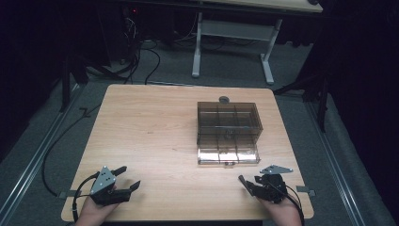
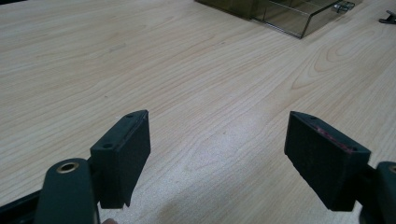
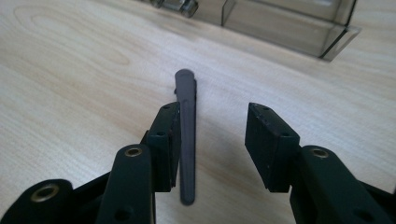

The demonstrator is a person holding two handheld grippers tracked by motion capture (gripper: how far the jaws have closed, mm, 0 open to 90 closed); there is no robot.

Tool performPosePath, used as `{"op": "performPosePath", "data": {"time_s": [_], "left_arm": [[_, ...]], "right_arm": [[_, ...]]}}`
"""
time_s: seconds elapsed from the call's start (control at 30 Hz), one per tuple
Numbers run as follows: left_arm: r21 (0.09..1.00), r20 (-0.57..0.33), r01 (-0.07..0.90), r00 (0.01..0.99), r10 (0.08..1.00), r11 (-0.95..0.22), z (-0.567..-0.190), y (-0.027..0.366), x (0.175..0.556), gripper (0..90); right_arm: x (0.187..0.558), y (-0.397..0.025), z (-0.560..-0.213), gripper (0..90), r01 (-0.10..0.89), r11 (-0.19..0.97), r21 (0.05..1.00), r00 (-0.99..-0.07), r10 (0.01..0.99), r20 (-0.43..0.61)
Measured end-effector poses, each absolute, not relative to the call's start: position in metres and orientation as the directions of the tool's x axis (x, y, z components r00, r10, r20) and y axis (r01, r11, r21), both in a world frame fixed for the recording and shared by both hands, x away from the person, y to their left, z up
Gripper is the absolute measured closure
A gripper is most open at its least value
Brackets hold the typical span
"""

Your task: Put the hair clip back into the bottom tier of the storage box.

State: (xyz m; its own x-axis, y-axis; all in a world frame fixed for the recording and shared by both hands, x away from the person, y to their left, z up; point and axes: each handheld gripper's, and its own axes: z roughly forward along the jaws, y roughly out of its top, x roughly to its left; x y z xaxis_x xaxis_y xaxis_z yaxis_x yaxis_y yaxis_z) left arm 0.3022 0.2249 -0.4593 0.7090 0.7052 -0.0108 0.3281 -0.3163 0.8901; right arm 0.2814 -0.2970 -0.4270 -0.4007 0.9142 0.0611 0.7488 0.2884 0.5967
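Note:
A smoky transparent compartment box [image 1: 228,127] with its lid down stands right of the table's middle, its latch [image 3: 180,4] on the near side. My left gripper [image 1: 131,176] rests at the near left edge, open, with bare wood between its pads [image 2: 126,149]. At the near right, my right gripper [image 1: 249,182] is open too. A slim dark grey clip-like stick [image 3: 186,130] lies along the inner face of its left pad [image 3: 166,140], pointing toward the box [image 3: 280,23]. The other pad stands clear of it.
The light wooden table [image 1: 150,127] has wide bare room left of the box. A small dark round object [image 1: 224,99] sits just behind the box. Beyond the table are a white desk frame [image 1: 197,47], cables and dark floor.

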Motion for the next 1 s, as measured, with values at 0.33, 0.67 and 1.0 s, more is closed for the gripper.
{"op": "performPosePath", "data": {"time_s": [0.33,0.67,1.0], "left_arm": [[0.89,-0.008,0.326,0.71,0.705,-0.318,-0.459,0.225,0.302,23.0],[0.89,-0.005,0.322,0.713,0.701,-0.321,-0.459,0.224,0.302,23.0],[0.889,-0.003,0.322,0.714,0.7,-0.324,-0.459,0.224,0.302,23.0]], "right_arm": [[0.287,-0.287,-0.422,56.1,0.786,0.377,0.49,-0.448,0.893,0.031],[0.297,-0.271,-0.415,55.0,0.799,0.47,0.375,-0.506,0.862,-0.001],[0.31,-0.264,-0.405,55.8,0.799,0.52,0.302,-0.536,0.844,-0.032]]}}
